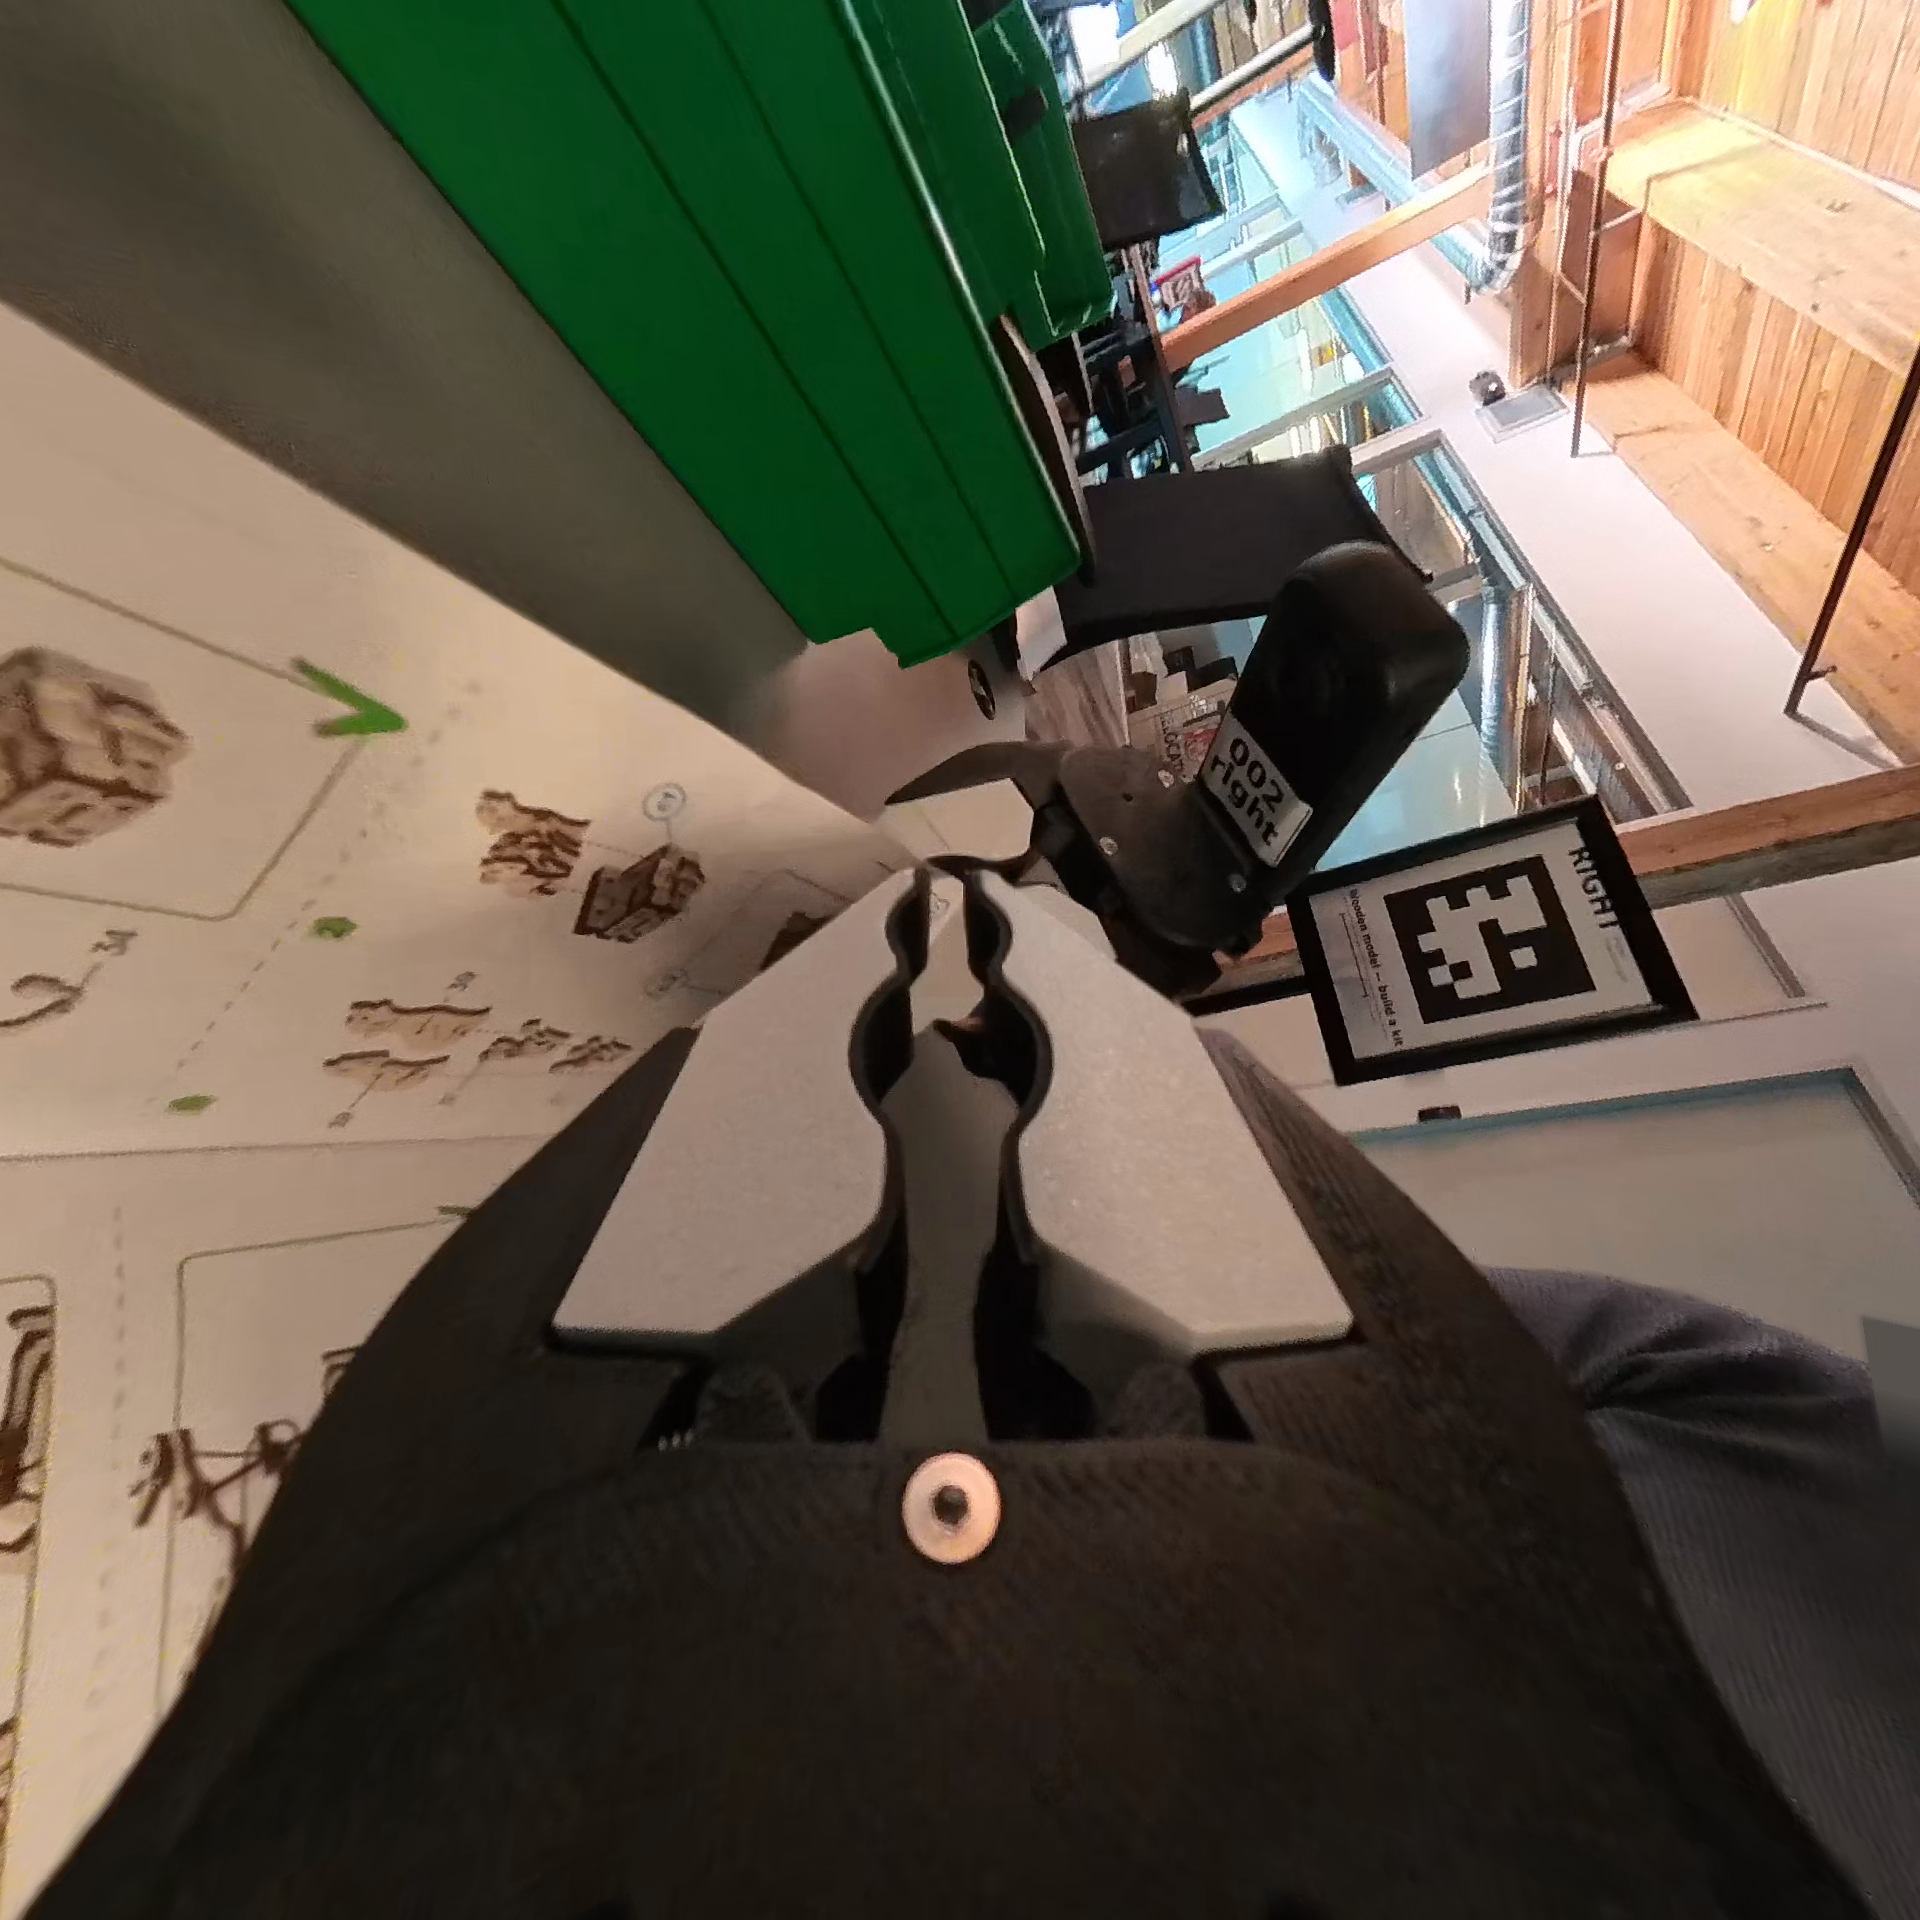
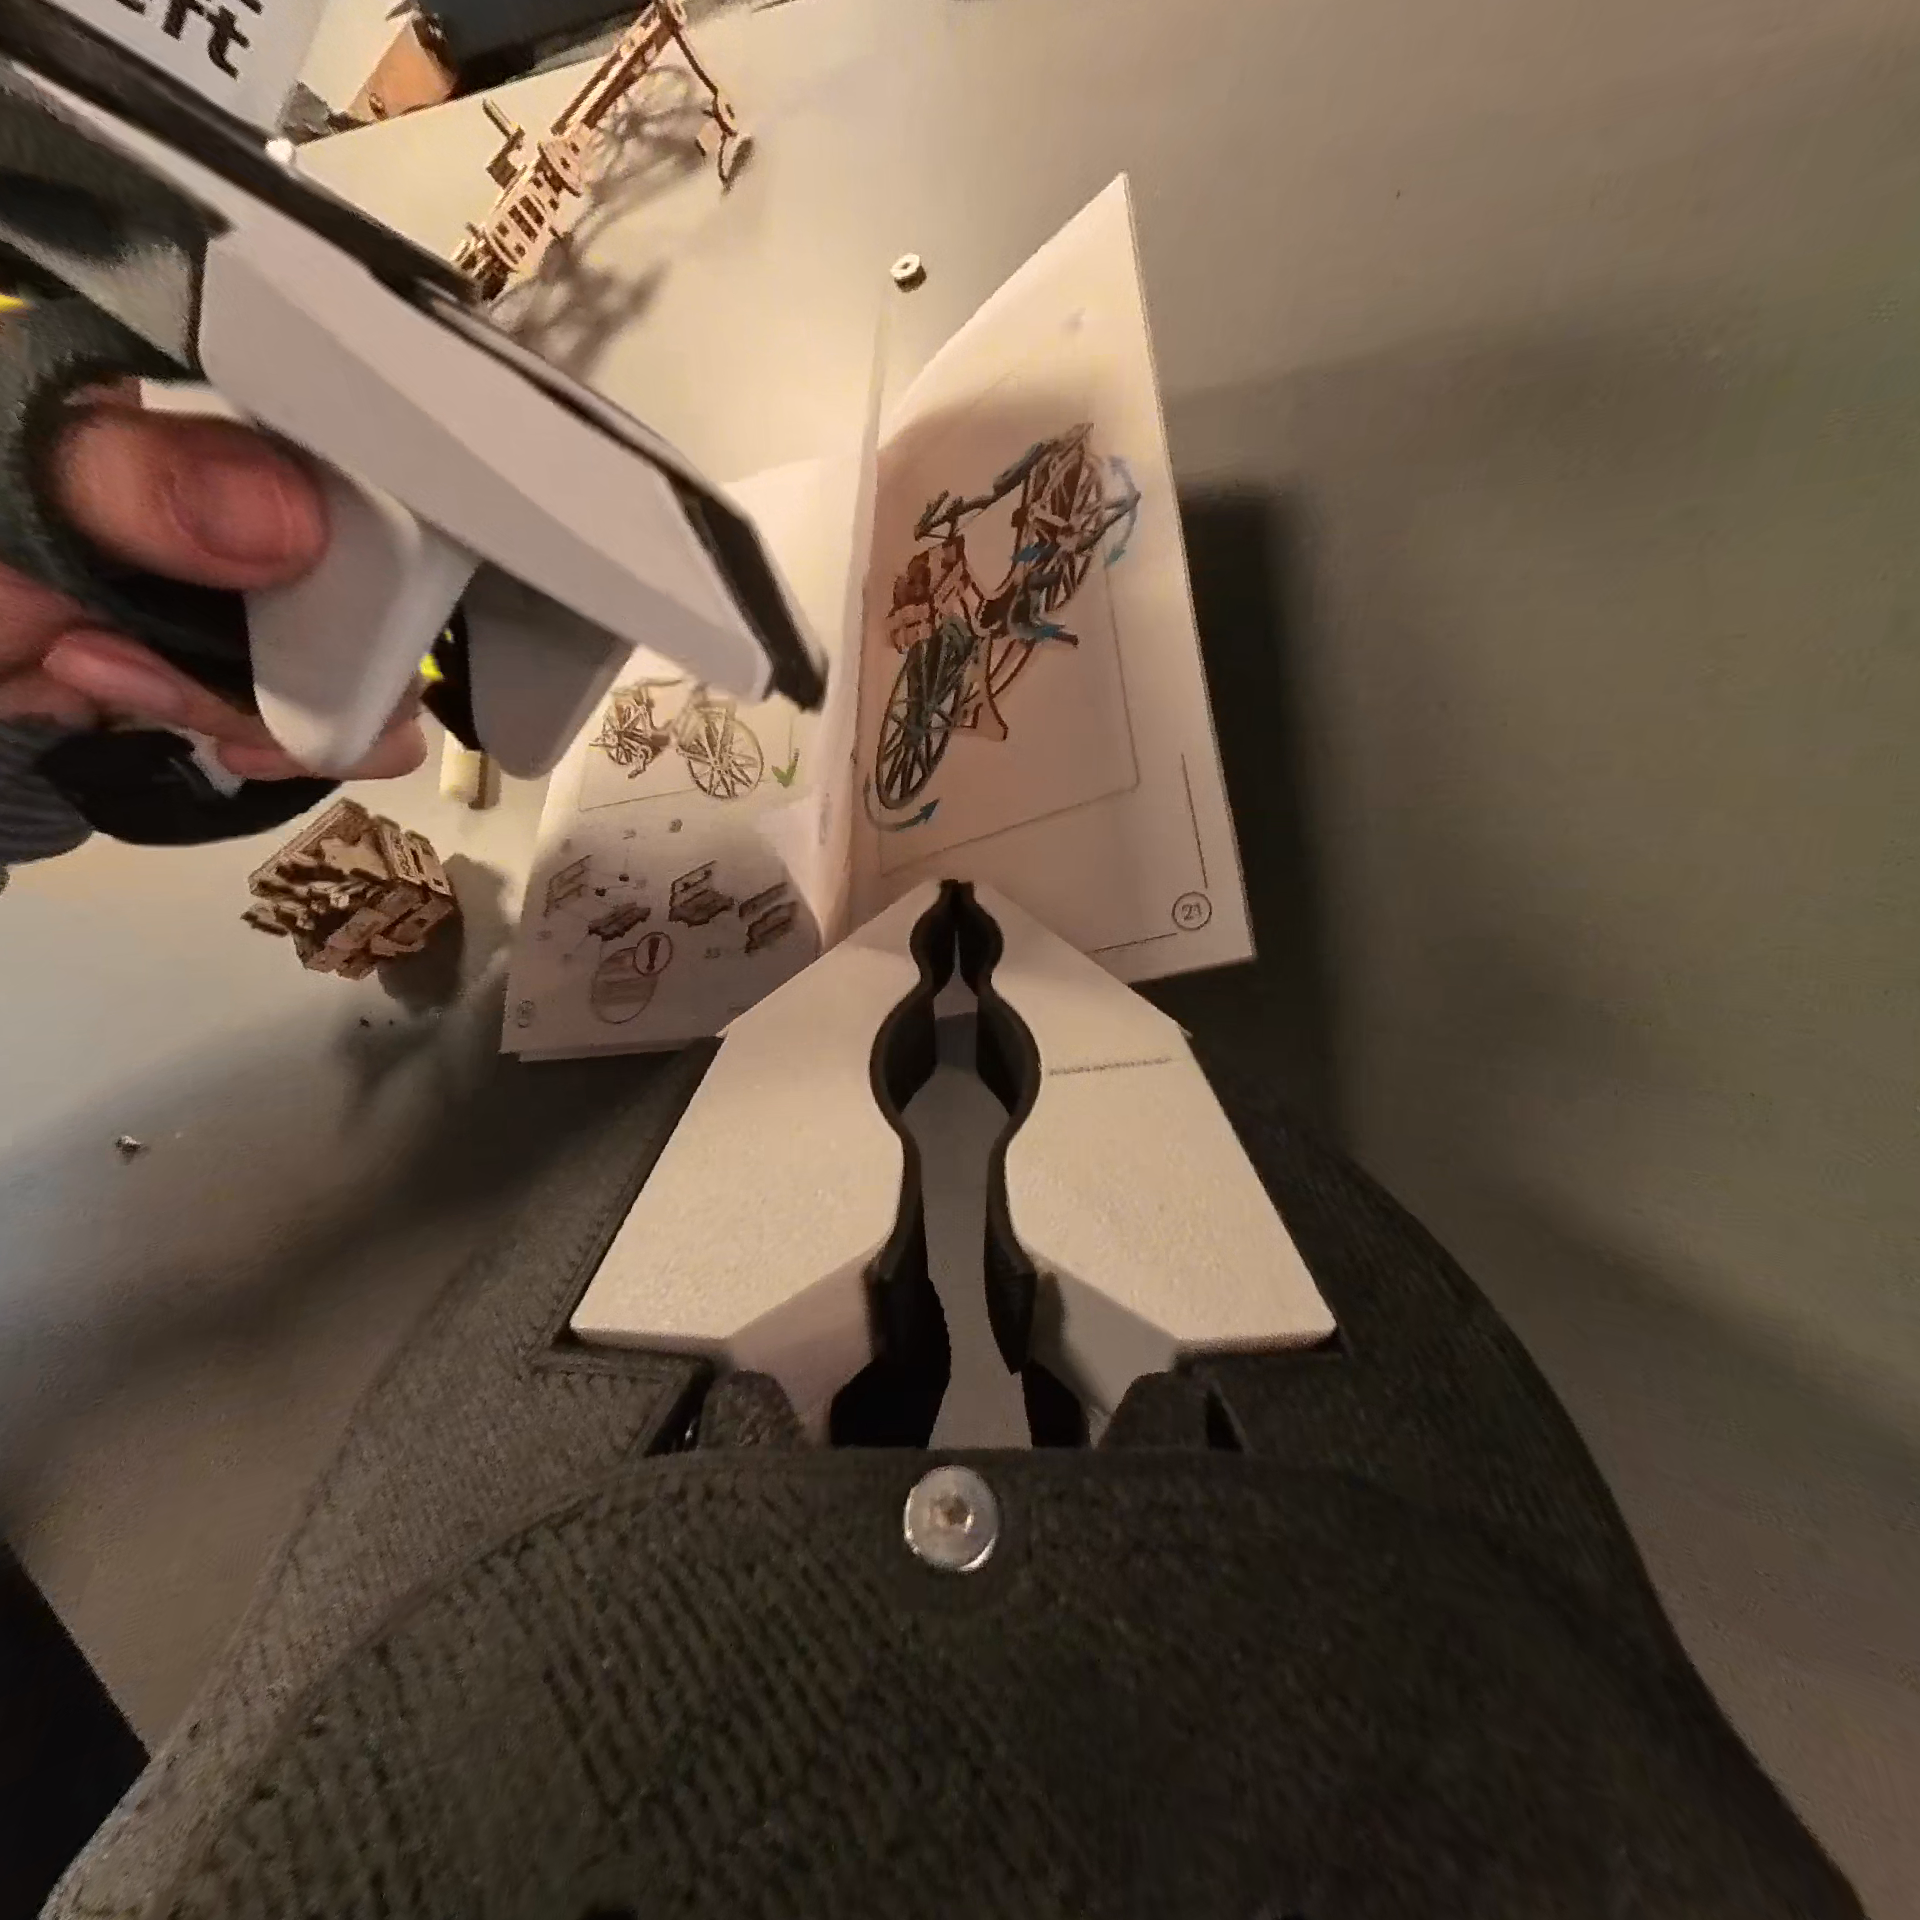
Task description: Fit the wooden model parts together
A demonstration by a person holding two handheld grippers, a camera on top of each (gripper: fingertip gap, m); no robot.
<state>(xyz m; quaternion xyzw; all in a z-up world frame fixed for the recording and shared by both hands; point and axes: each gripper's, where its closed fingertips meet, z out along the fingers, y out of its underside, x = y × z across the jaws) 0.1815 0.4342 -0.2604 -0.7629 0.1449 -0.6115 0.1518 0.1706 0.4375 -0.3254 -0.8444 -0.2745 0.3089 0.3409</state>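
While both views are tilted, the layout can still be read.

Left tool (image 1: 940, 883): white fingers with black pads, drawn nearly together with a narrow slit between the tips; nothing is seen held. It is hung above the open instruction booklet (image 1: 312, 935).
Right tool (image 2: 958, 894): tips brought together, closed on nothing visible, set just before the booklet's raised page (image 2: 1039, 582).
Person's hand (image 2: 156, 582): wrapped round the left tool's grip.
Small pale-wood block assembly (image 2: 353, 899): laid on the white table (image 2: 1507, 312), left of the booklet.
Partly built wooden bicycle model (image 2: 582, 156): stood farther back on the table, well apart from both tools.
Green plastic bins (image 1: 790, 312): stacked beyond the booklet.
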